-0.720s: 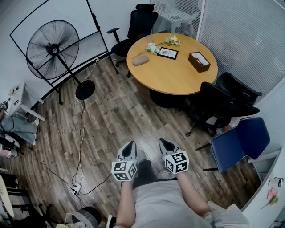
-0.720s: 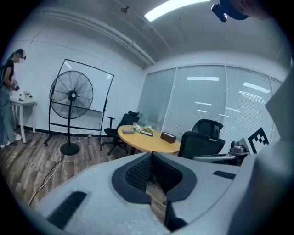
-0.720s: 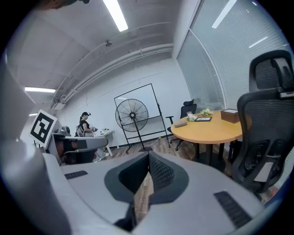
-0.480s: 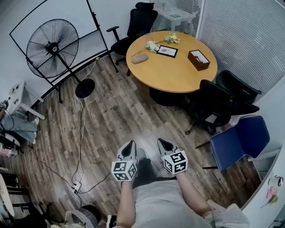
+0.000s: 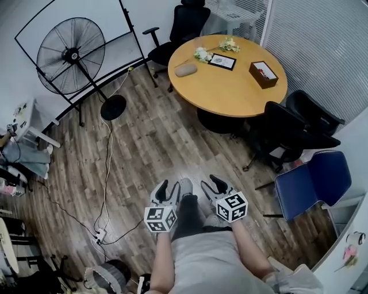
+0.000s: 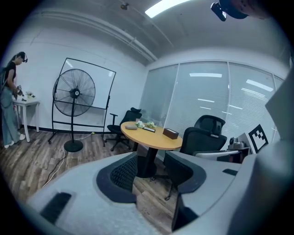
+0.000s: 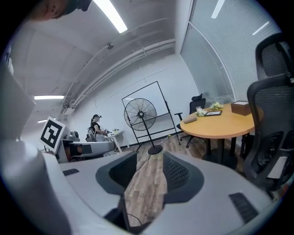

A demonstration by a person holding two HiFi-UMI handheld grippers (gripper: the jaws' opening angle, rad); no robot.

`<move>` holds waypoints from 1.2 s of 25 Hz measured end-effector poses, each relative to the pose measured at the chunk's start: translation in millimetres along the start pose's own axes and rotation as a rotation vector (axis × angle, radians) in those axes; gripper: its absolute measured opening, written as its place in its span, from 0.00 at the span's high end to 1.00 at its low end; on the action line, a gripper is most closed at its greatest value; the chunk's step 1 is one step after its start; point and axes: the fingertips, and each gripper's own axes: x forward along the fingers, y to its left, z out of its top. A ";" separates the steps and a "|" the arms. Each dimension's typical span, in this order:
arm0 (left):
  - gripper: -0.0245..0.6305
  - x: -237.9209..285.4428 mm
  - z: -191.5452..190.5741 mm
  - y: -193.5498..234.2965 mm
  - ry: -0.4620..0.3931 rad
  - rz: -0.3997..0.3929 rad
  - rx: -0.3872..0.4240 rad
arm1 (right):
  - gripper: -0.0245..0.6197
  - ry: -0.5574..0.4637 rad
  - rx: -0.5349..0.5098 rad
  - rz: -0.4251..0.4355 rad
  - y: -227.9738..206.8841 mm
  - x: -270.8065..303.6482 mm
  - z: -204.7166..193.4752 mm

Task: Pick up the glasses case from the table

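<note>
While left tongs [image 5: 173, 188], right tongs [image 5: 210, 186] gape empty, one glasses case [image 5: 186, 69] lies on one table [image 5: 230, 95].

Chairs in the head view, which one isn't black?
The blue chair at the lower right, by the wall. The office chair beyond the round table and the two chairs beside it are black.

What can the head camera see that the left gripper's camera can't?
Only the head view shows the blue chair and the power strip on the floor. Only the left gripper view shows the ceiling light and the gap between the left gripper's open jaws, with nothing in it. Both show the round table, the glasses case lying on it, the standing fan and the black chairs.
</note>
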 end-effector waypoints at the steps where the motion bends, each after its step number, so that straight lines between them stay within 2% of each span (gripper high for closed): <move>1: 0.68 5.2 1.3 -0.1 0.000 -0.007 0.000 | 0.70 0.002 0.001 0.009 -1.6 2.2 1.4; 4: 0.63 21.4 8.9 3.1 0.005 -0.026 0.013 | 0.67 -0.001 0.000 0.026 -5.4 12.3 8.2; 8: 0.61 45.6 26.5 16.0 -0.005 -0.041 0.007 | 0.64 0.000 -0.007 0.033 -11.4 33.4 21.5; 20: 0.60 150.5 88.9 39.6 -0.024 -0.104 0.008 | 0.64 -0.014 0.017 -0.027 -82.3 95.8 79.2; 30: 0.60 211.3 129.9 80.8 0.001 -0.134 0.030 | 0.64 -0.017 0.043 -0.052 -112.2 166.1 118.4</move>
